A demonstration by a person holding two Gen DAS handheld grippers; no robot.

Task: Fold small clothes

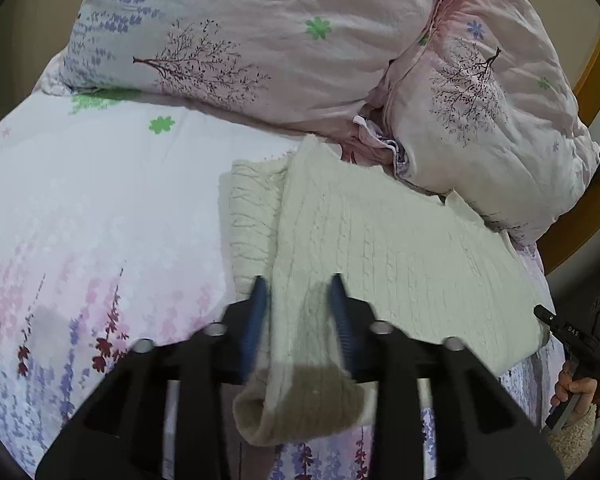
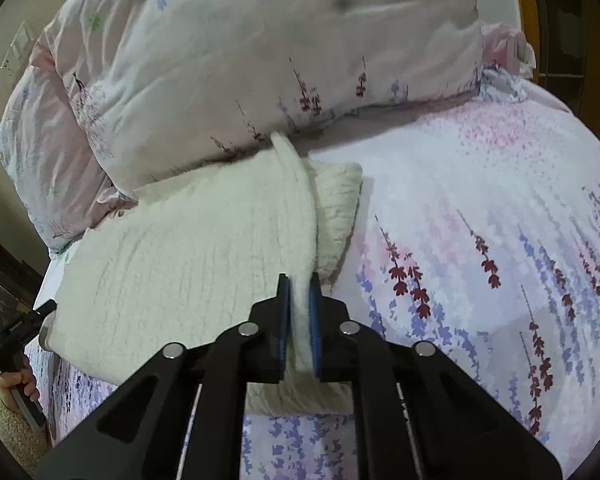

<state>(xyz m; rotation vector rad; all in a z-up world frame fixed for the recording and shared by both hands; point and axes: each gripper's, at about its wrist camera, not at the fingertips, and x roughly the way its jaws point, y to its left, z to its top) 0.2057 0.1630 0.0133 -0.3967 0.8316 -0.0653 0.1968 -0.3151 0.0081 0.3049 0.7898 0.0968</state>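
Note:
A cream cable-knit sweater (image 1: 400,248) lies on the floral bed sheet, partly folded over itself; it also shows in the right wrist view (image 2: 188,248). My left gripper (image 1: 300,288) has its blue pads around the sweater's near left edge, jaws fairly wide with the knit bunched between them. My right gripper (image 2: 299,292) is shut on the sweater's near right edge, the fabric pinched between its blue pads. Each gripper shows at the edge of the other's view: the right gripper (image 1: 572,332), the left gripper (image 2: 16,332).
A pink floral duvet (image 1: 260,40) is piled along the far side of the bed, touching the sweater's far edge. The floral sheet (image 2: 480,240) stretches to the right. A wooden bed frame (image 1: 592,68) curves at the right.

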